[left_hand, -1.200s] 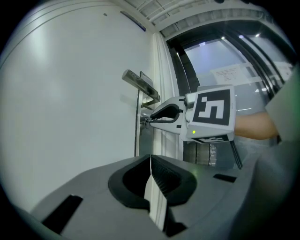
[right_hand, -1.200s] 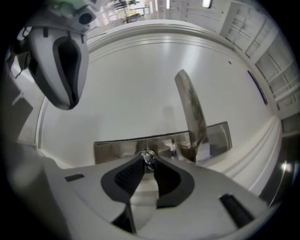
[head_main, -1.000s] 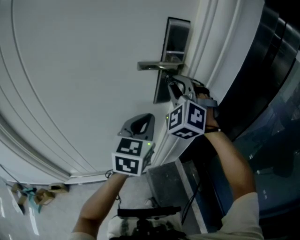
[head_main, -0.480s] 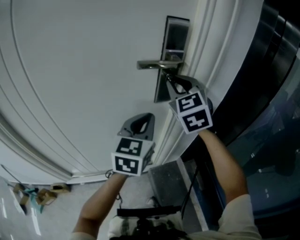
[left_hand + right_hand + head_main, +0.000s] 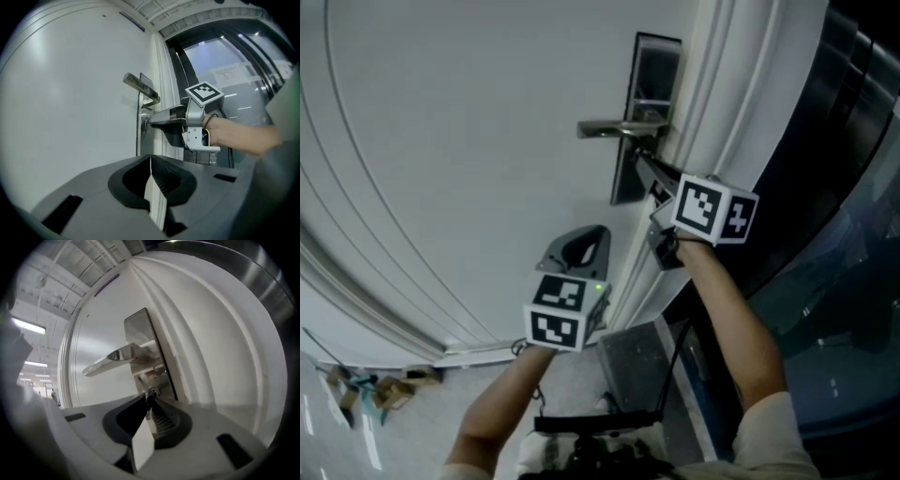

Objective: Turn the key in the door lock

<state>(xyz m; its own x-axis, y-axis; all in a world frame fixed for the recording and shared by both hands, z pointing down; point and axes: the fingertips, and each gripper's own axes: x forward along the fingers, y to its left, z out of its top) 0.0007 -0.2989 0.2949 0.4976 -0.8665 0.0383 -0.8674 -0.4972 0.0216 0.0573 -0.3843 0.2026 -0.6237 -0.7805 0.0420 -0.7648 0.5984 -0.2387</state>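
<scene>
We hold 2 grippers up to a white door (image 5: pixel 469 141). In the head view the right gripper (image 5: pixel 639 161) sits upper middle of the frame. Its tips are at the dark lock plate (image 5: pixel 649 84), just under the lever handle (image 5: pixel 619 129), and its marker cube is to the right of them.

In the right gripper view its jaws have just been closing, and they now pinch the small metal key (image 5: pixel 151 393) between their tips, near the middle of that frame. The key stands at the plate, right below the handle (image 5: pixel 117 357). We cannot see its blade.

The left gripper (image 5: pixel 581 247) is lower in the head view, just left of centre, and points at the bare door panel well apart from the lock. In the left gripper view its 2 jaws are pressed together at the tips (image 5: pixel 150 159) with nothing between them. Beyond them, at the centre of that frame, the right gripper (image 5: pixel 149 123) reaches in from the right and meets the plate under the handle (image 5: pixel 140 86).
</scene>
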